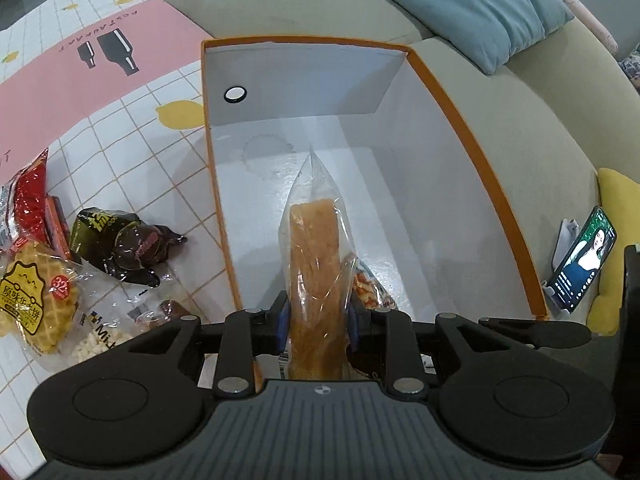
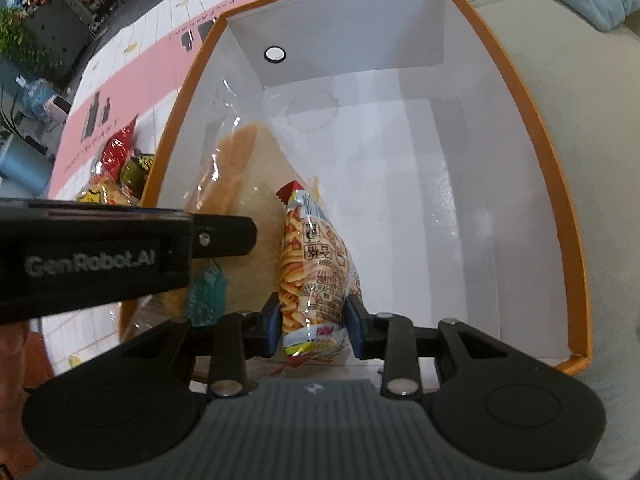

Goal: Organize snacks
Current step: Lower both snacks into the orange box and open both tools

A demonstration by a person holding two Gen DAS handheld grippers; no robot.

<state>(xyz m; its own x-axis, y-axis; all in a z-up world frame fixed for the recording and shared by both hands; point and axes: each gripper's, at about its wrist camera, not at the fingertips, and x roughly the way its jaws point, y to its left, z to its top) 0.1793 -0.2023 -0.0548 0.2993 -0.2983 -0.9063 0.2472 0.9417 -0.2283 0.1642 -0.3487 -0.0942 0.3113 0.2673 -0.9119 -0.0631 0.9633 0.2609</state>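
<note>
Snacks are half in, half out right now. Room first: a big grey-green fabric sofa (image 1: 500,92) runs along the back with a blue-grey cushion (image 1: 472,4) on it and a yellow pillow (image 1: 616,216) off to the side. In front sits a table with a white grid-pattern lemon-print tablecloth (image 1: 132,152) and a pink placemat printed with black bottles (image 1: 80,64). On it stands the orange-edged cardboard box with white insides (image 1: 436,80), open at the top.

Both grippers point down into that box. The left gripper (image 1: 316,320) is clamped on a clear plastic bag of tan sliced bread (image 1: 316,248), and the right gripper (image 2: 312,320) has its blue pads against a shiny packet of orange stick snacks (image 2: 312,256), the two bags side by side near the box's close end.

Only the left view catches the leftovers beside the box: a waffle pack with a yellow label (image 1: 36,300), a dark brown wrapped snack (image 1: 124,244), a red packet (image 1: 32,200), plus a phone with a lit screen (image 1: 584,260) propped on the sofa. The right view gives the left gripper from the side with its white logo, and green houseplants (image 2: 20,36) further back in the room.
</note>
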